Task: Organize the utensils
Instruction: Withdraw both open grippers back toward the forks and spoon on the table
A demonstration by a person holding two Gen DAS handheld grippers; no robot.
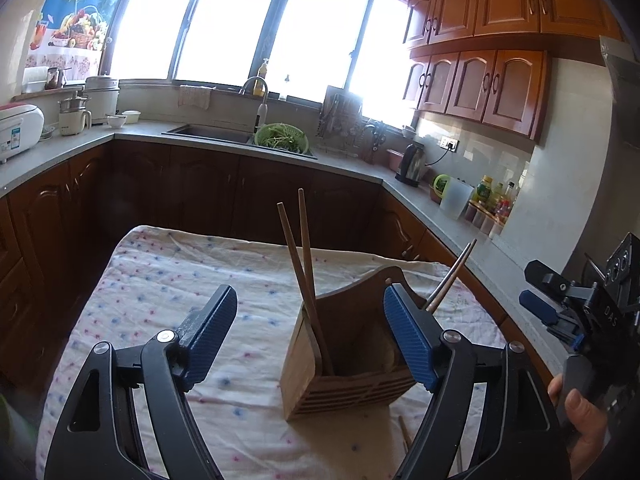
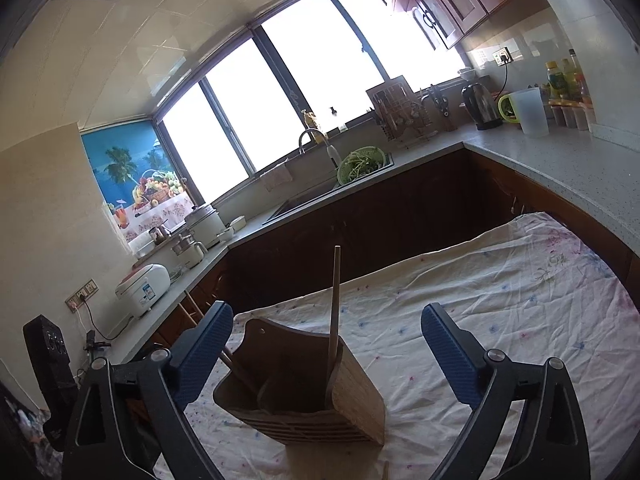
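A slatted wooden utensil holder stands on the cloth-covered table. Two wooden chopsticks lean crossed in its left compartment, and another chopstick sticks out on its right side. In the right wrist view one chopstick stands upright in the holder. My left gripper is open just in front of the holder, its pads touching nothing. My right gripper is also open and empty, hovering before the holder; it shows at the right edge of the left wrist view.
A loose chopstick lies on the cloth in front of the holder. A person's hand grips the right tool. Counters with a sink, a green colander, a kettle and bottles surround the table.
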